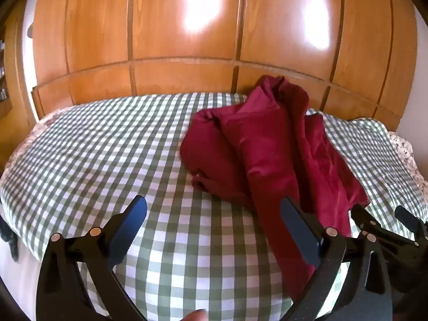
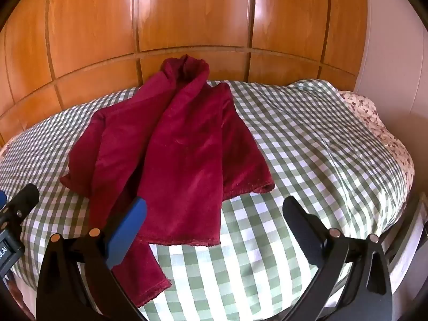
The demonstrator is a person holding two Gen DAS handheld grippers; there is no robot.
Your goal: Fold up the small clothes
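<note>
A dark red velvety garment [image 2: 182,144] lies crumpled on a green-and-white checked bedspread [image 2: 307,139], its collar bunched up toward the wooden wall and one long sleeve trailing toward me. In the left wrist view the same garment [image 1: 267,144] lies right of centre. My left gripper [image 1: 214,208] hovers open above the bedspread, its right finger over the trailing sleeve, nothing between the fingers. My right gripper [image 2: 214,208] is open too, above the garment's near hem, holding nothing. The right gripper [image 1: 385,222] shows at the right edge of the left wrist view, and the left gripper [image 2: 16,208] at the left edge of the right wrist view.
A glossy wooden panelled wall [image 1: 187,40] rises right behind the bed. A floral sheet [image 2: 374,117] peeks out at the bed's right edge, next to a pale wall [image 2: 388,40]. A fingertip [image 1: 195,315] of the person shows at the bottom edge. Bare checked bedspread [image 1: 93,147] stretches left of the garment.
</note>
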